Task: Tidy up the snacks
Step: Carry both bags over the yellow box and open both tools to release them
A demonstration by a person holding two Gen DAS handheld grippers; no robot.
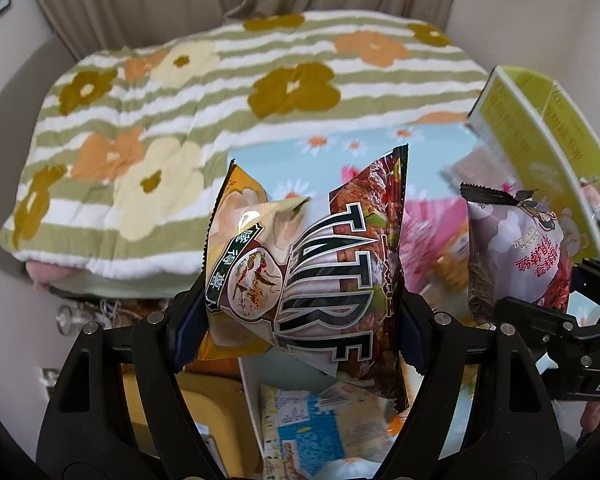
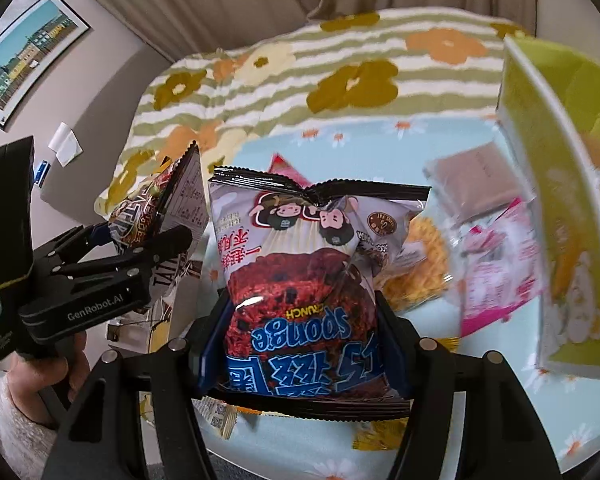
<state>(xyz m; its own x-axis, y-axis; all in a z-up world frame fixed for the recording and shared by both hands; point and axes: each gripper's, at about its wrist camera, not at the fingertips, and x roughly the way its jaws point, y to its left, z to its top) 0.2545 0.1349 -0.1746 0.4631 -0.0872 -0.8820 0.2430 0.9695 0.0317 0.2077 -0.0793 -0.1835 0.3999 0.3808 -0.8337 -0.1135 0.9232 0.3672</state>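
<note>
Snack bags both up off the floral tablecloth. Left gripper clamps brown-and-white glossy foil chip bag at mid-body; right gripper clenched on grey-purple sponge-crunch foil pouch. Prob light, puffy, slippery, crushable contents; grip sides w/ gentle squeeze, or seam. Yellow-green cardboard box near at right.

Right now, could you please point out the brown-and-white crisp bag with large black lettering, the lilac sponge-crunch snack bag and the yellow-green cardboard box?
Brown-and-white crisp bag (image 1: 320, 276): left wrist view, on the lettered front.
Lilac sponge-crunch snack bag (image 2: 304, 300): right wrist view, on the red picture.
Yellow-green cardboard box (image 2: 560, 200): right wrist view, on its side wall.
</note>
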